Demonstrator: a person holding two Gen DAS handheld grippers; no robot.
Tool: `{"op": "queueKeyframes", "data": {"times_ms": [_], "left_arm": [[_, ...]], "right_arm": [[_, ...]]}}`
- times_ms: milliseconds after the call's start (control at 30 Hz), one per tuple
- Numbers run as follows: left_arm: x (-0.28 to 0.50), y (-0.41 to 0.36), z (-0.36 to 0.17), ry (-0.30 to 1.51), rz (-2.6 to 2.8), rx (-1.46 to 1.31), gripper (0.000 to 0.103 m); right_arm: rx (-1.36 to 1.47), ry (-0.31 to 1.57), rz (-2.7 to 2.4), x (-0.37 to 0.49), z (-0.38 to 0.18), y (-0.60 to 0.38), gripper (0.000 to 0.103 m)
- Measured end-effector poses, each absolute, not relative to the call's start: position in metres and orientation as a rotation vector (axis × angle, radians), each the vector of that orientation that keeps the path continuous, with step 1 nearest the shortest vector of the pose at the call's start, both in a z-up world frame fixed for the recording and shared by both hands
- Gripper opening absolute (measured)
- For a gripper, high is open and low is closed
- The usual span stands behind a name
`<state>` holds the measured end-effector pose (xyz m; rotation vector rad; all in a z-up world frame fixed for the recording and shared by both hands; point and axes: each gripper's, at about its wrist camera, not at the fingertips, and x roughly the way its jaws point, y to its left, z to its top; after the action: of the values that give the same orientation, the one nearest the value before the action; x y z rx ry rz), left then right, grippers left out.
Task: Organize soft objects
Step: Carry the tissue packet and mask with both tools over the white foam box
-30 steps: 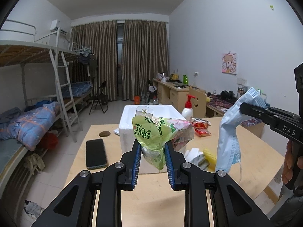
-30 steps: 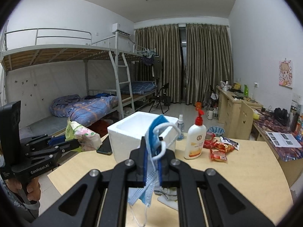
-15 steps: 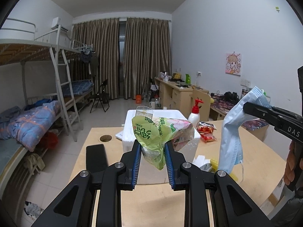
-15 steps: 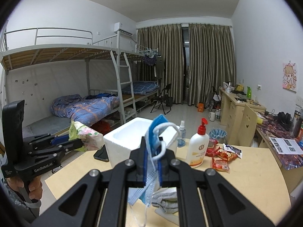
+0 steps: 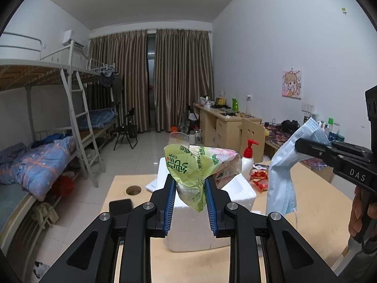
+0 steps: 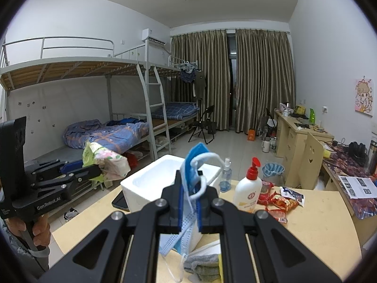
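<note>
- Dormitory room with bunk beds and brown curtains is seen behind a wooden table.
- At the table's middle a white foam box is set, a lotion bottle just right of it.
- Above the box, a green tissue pack is pinched tight by the left gripper.
- Right of the box, a blue face mask is clamped in the right gripper.
</note>
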<state>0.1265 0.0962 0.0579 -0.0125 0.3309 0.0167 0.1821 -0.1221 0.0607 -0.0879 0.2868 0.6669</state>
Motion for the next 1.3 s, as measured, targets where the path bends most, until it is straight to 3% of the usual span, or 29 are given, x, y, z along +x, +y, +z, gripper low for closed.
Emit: {"op": "queueKeyframes", "data": {"times_ms": [1300], "left_arm": [[0.19, 0.125, 0.066, 0.306, -0.029, -0.005, 0.026]], "right_arm": [[-0.047, 0.308, 0.703, 0.24, 0.074, -0.084, 0.012]]}}
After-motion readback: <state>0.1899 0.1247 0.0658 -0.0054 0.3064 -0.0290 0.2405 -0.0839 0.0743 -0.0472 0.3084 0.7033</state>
